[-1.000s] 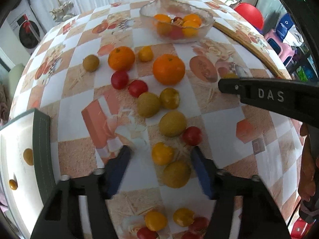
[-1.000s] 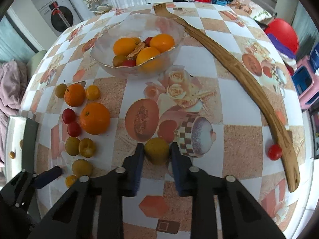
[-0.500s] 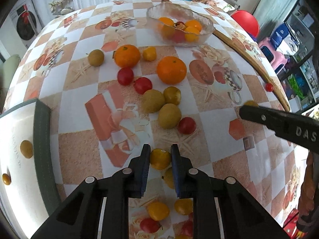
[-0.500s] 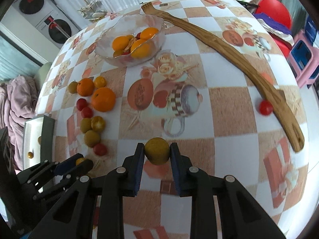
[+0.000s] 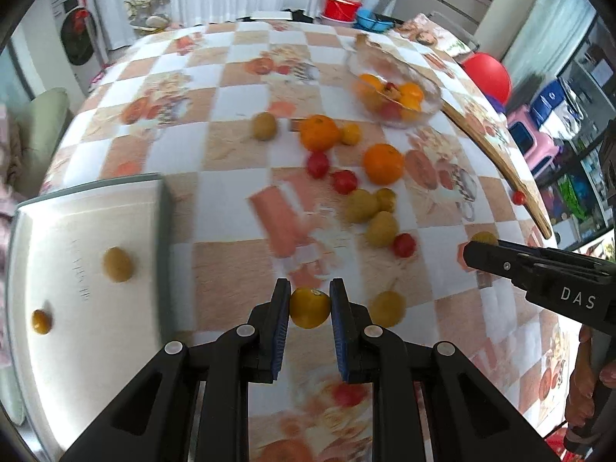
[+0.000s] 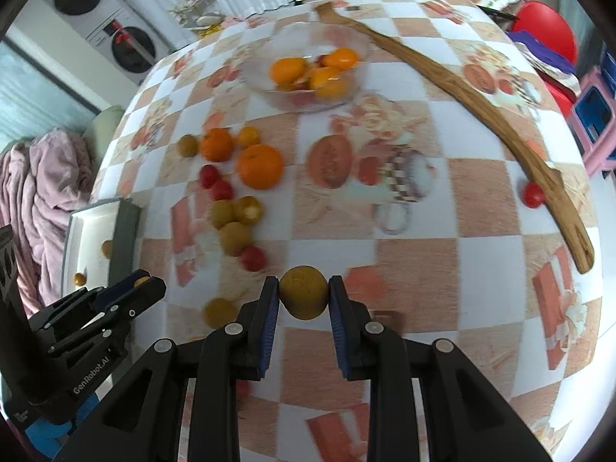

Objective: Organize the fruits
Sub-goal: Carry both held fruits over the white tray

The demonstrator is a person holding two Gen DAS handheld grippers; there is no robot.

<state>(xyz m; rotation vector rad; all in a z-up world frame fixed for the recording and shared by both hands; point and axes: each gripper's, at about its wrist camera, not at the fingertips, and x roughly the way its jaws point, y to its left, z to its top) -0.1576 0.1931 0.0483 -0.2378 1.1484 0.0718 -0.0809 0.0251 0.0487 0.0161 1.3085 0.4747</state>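
Your left gripper [image 5: 310, 307] pinches a yellow fruit [image 5: 310, 308] and your right gripper [image 6: 303, 295] pinches a green fruit [image 6: 303, 297], both clear of the table, with the tray [image 5: 88, 200] just left of the left gripper, the nearer one.

Home, looks like a kitchen/laundry area: table with printed checkered oilcloth [image 6: 454, 200], stacked washing machines [image 6: 115, 27] far beyond the claw to its left, pink blanket [image 6: 38, 192] left, plastic tubs [image 5: 338, 2] behind the table
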